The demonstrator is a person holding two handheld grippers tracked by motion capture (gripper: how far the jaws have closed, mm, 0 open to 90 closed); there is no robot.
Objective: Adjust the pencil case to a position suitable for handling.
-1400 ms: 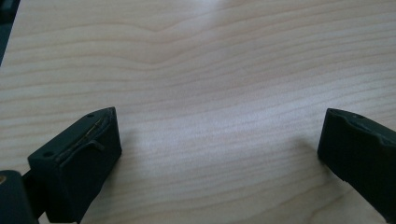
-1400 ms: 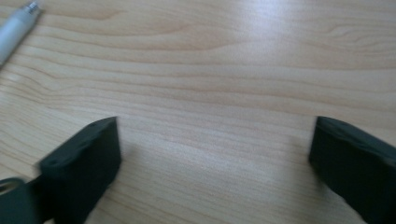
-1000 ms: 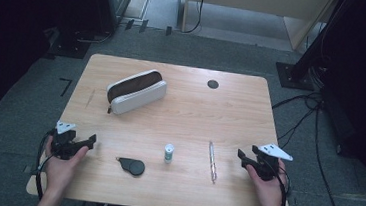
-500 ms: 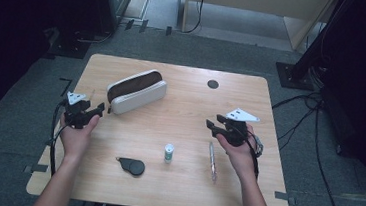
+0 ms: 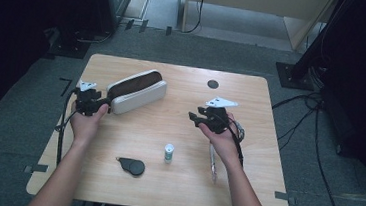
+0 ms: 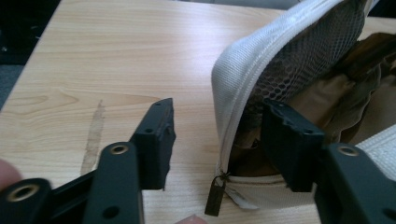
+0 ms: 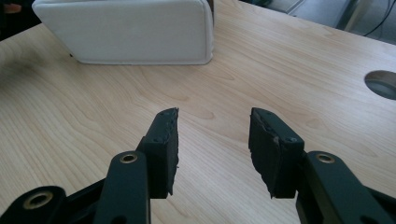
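Observation:
A white zip pouch (image 5: 137, 91) with a brown lining lies open at the back left of the wooden table (image 5: 251, 104). My left gripper (image 5: 101, 106) is at the pouch's left end. In the left gripper view the pouch (image 6: 280, 46) fills the right side. My left gripper (image 6: 219, 116) stands open astride its white zip edge, with one jaw inside the opening and the other outside over the table. The zip pull (image 6: 215, 198) hangs just below. My right gripper (image 5: 195, 117) hovers open over bare wood right of the pouch. My right gripper (image 7: 215, 116) faces the pouch (image 7: 126, 30), well short of it.
A small white bottle (image 5: 168, 153) stands near the middle front. A black oval object (image 5: 133, 166) lies to its left, and a pen (image 5: 213, 163) lies under the right forearm. A round cable hole (image 5: 212, 84) is at the back of the table. Cables trail on the floor to the right.
Both hands have moved forward from the table's front edge. The left gripper has reached the pouch's end and straddles its zip edge. The right gripper has moved in toward the middle.

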